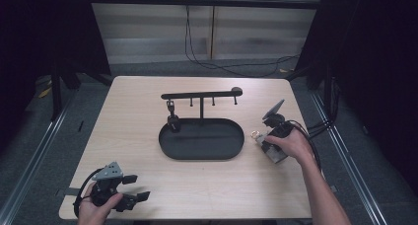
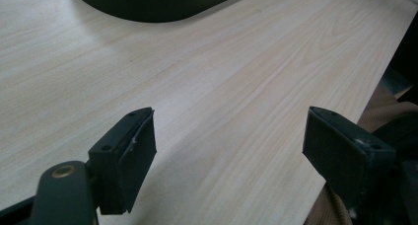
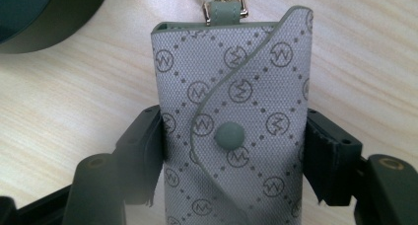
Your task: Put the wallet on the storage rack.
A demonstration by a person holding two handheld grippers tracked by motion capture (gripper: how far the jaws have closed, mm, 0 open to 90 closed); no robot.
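Observation:
A grey patterned key pouch (image 3: 236, 82) with a green snap button and a gold clasp lies on the wooden table. My right gripper (image 3: 231, 151) is shut on it, one jaw against each long side. From the high view, the pouch (image 1: 261, 138) and right gripper (image 1: 266, 142) sit just right of the black oval tray (image 1: 202, 157). My left gripper (image 1: 139, 187) rests at the near left of the table. It is open, and bare wood lies between its pads (image 2: 129, 156).
A black rack (image 1: 202, 93) with several hooks stands at the tray's back edge. A small dark item (image 1: 172, 121) hangs from its left hook. The tray's edge (image 2: 148, 3) lies ahead of the left gripper. Cables cross the floor behind the table.

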